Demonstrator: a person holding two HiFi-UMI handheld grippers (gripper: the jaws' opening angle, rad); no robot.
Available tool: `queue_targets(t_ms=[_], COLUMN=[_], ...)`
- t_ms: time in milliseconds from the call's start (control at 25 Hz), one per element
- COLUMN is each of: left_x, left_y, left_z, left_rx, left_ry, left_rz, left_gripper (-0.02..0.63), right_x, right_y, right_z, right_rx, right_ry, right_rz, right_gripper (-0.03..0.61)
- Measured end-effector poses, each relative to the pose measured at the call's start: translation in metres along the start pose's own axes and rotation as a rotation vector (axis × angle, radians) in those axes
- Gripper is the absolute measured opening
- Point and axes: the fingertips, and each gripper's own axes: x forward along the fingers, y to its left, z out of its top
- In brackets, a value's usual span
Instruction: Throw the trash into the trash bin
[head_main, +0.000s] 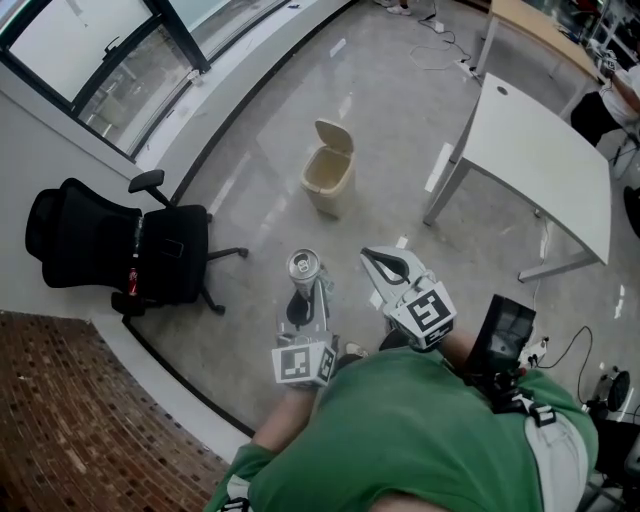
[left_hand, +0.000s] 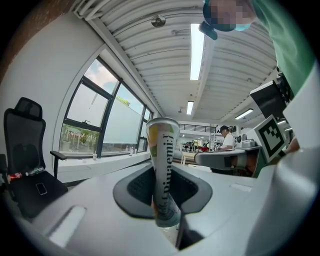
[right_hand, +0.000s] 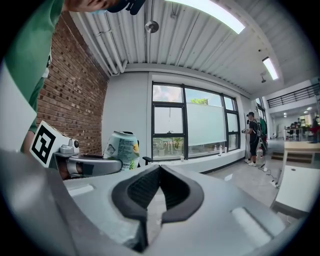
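Observation:
A drink can (head_main: 303, 268) stands upright between the jaws of my left gripper (head_main: 305, 300), which is shut on it. In the left gripper view the can (left_hand: 162, 165) fills the middle, and the dark pads (left_hand: 137, 187) press its lower part. My right gripper (head_main: 378, 262) hangs just right of it, jaws together and empty. From the right gripper view (right_hand: 159, 197) the can (right_hand: 121, 148) shows at the left in the other gripper (right_hand: 85, 165). The beige trash bin (head_main: 328, 170) stands on the floor ahead, its lid tipped up.
A black office chair (head_main: 110, 245) stands at the left by the white wall and window. A white table (head_main: 545, 160) is at the right of the bin. Brick wall (head_main: 80, 420) lies at the lower left. A person (right_hand: 254, 137) stands far off by the windows.

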Motion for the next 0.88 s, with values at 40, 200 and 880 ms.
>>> queue_targets(t_ms=[40, 200, 880], left_x=[0.008, 0.044, 0.18], left_y=[-0.001, -0.004, -0.044], left_z=[0.0, 0.004, 0.007], left_rx=[0.001, 0.014, 0.083], left_ry=[0.001, 0.004, 0.023], left_rz=[0.001, 0.009, 0.125], left_gripper=[0.06, 0.06, 0.06], right_x=[0.004, 0.019, 0.043], right_y=[-0.007, -0.042, -0.187], right_z=[0.001, 0.005, 0.002], right_rx=[0.003, 0.006, 0.019], right_ry=[-0.002, -0.012, -0.022], right_rz=[0.002, 0.019, 0.105], right_gripper=[0.003, 0.003, 0.003])
